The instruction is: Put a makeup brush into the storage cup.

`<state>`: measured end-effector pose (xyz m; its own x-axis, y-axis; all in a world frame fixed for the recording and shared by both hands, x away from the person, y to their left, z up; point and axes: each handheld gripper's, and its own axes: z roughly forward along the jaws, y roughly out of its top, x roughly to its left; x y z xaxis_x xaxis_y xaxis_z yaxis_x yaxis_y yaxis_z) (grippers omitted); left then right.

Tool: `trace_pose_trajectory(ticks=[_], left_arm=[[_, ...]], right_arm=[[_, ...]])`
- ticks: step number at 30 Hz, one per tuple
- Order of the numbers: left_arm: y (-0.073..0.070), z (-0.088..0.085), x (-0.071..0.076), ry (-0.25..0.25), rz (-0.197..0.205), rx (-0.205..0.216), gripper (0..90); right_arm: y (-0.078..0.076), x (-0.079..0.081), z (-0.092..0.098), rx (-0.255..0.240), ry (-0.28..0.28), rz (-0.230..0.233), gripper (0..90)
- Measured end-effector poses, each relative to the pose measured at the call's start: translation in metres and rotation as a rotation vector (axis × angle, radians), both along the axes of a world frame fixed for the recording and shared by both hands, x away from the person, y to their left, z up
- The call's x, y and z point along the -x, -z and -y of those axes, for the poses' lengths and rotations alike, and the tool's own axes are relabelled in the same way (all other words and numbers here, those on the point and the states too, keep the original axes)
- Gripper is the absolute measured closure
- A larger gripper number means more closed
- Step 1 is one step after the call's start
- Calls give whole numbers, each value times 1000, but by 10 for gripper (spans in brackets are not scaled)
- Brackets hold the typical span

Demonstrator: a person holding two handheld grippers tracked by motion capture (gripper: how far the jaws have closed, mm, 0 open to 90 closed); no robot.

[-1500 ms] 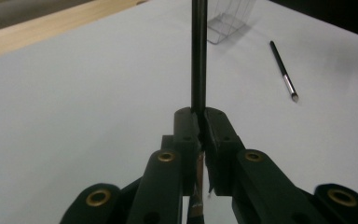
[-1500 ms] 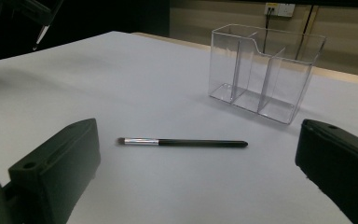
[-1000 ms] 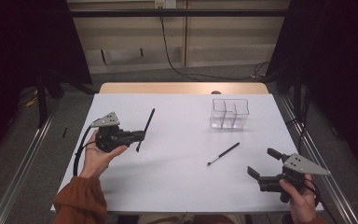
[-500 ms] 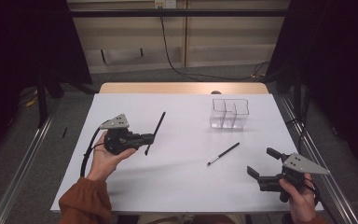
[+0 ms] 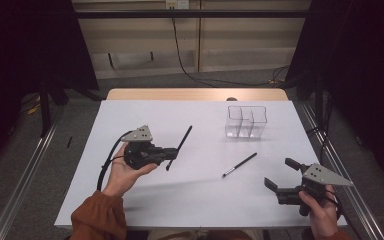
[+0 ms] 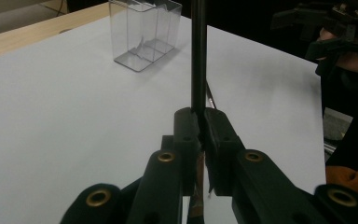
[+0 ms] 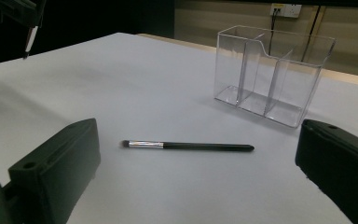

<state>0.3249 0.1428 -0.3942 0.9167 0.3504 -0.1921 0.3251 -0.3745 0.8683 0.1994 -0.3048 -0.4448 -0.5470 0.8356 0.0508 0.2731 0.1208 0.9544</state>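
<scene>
My left gripper [image 5: 171, 153] is clamped on a brush [image 5: 180, 146] bound for the clear organizer [image 5: 246, 121] ahead, right gripper [image 5: 280, 174] spread wide facing the second brush [image 5: 239, 165].

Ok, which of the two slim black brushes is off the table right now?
The slim black brush clamped in the left claw, held above the white table. The other black brush with the silver ferrule lies flat, untouched, before the open right claw.
</scene>
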Motion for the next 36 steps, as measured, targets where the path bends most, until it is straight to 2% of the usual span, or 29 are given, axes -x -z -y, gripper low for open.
trace_pose_trajectory(ticks=[10,16,21,29,36], left_arm=[[-5,20,5,55,-1,-19,842],[-7,34,9,107,-2,-39,842],[-8,46,11,148,0,-90,842],[-13,56,11,184,-26,-145,842],[-18,63,11,220,-47,-239,842]], right_arm=[[0,-1,-2,1,-8,0,0],[0,-1,-1,-1,-7,0,0],[0,-1,-2,1,-15,-3,0],[0,0,-2,0,-18,-4,0],[0,0,-3,1,-20,-6,0]])
